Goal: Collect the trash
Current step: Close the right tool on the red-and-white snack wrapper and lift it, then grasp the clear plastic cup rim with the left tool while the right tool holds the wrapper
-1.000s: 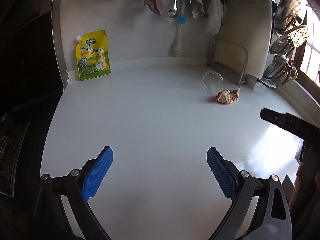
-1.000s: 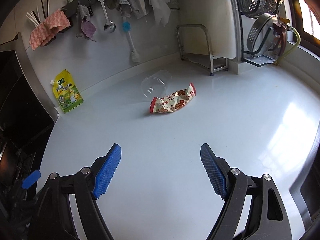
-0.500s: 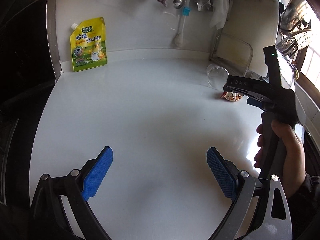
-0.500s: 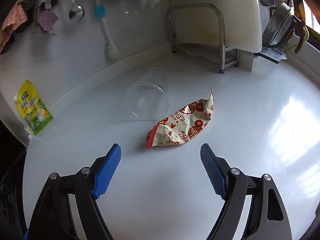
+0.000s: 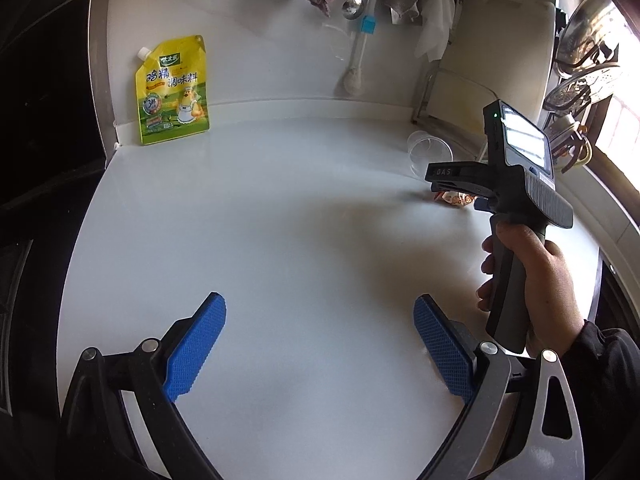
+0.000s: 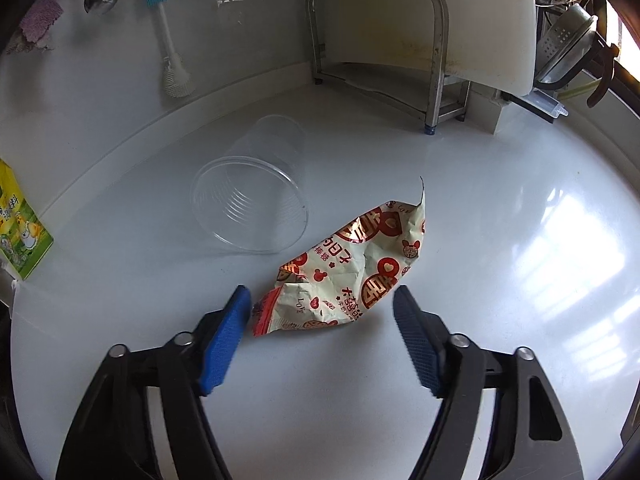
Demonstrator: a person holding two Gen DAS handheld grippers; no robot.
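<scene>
White counter (image 6: pixel 500 280); right gripper (image 6: pixel 322 300) fingers just closing around snack wrapper (image 6: pixel 352 268), not yet pinching. Left gripper (image 5: pixel 320 316) wide, empty. Next: squeeze, lift.

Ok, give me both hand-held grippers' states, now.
Left hand-held gripper: open, empty.
Right hand-held gripper: open, jaws just closing around the wrapper, not yet gripping.

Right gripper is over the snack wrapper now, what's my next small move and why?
Probably finish closing. The right gripper has just been narrowing, and the crumpled wrapper's near end lies between its blue pads, not yet pinched. Ease down slightly if needed; the clear cup lies clear to the left.
</scene>
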